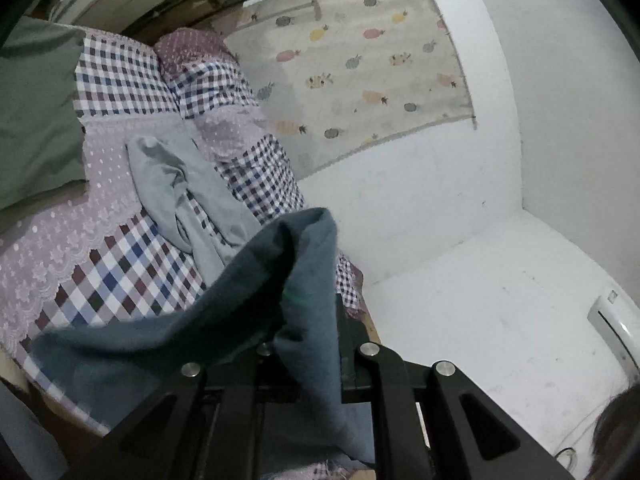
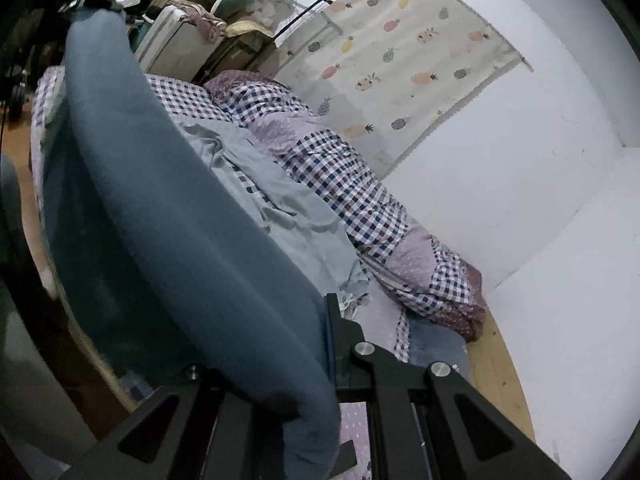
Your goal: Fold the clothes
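Left wrist: left claw [image 1: 308, 344] clenched on blue garment [image 1: 224, 304], cloth lifted over checkered bed [image 1: 132, 276]; pale green garment [image 1: 180, 184] crumpled beyond.
Right wrist: right claw [image 2: 320, 344] clamps same blue garment [image 2: 160, 208], stretched up-left above bed [image 2: 340, 176].

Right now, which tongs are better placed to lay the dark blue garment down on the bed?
Left, probably. The left tongs hold the dark blue garment low over the checked bedspread. The right tongs grip its stretched edge, raised above the bed.
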The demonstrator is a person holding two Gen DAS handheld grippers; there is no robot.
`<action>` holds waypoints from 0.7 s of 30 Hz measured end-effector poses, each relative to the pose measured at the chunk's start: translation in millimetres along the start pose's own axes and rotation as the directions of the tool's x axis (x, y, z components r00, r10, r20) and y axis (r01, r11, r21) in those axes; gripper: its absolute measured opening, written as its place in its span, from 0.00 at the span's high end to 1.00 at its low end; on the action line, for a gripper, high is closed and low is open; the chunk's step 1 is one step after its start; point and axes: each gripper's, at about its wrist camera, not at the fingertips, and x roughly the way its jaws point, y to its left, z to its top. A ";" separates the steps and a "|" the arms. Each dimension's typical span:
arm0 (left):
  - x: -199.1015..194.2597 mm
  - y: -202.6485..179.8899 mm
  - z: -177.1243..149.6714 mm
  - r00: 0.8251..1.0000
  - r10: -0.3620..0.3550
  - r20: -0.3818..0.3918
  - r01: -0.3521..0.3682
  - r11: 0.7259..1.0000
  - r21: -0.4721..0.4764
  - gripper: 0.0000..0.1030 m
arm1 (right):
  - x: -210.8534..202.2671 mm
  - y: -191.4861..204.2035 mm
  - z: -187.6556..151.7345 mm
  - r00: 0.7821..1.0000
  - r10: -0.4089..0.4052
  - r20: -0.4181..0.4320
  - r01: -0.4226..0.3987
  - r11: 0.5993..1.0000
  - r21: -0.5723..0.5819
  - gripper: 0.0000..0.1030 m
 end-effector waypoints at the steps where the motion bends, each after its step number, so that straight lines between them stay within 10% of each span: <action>1: 3.3 -0.6 2.3 1.000 0.014 -0.007 -0.014 1.000 -0.001 0.91 | 2.7 -3.6 2.6 1.000 0.015 -0.011 -0.015 1.000 0.004 0.94; 9: 64.4 59.6 13.0 0.972 0.219 -0.083 -0.226 0.971 -0.076 0.91 | 90.2 8.6 -5.8 0.975 0.154 -0.161 -0.152 0.988 0.026 0.94; 17: 162.7 123.7 41.6 0.899 0.404 -0.171 -0.429 0.891 -0.149 0.91 | 232.0 22.9 3.9 0.915 0.260 -0.310 -0.260 0.965 0.041 0.94; 21: 213.7 152.7 58.7 0.848 0.478 -0.229 -0.521 0.831 -0.194 0.91 | 310.6 28.8 11.3 0.849 0.327 -0.414 -0.320 0.943 0.088 0.93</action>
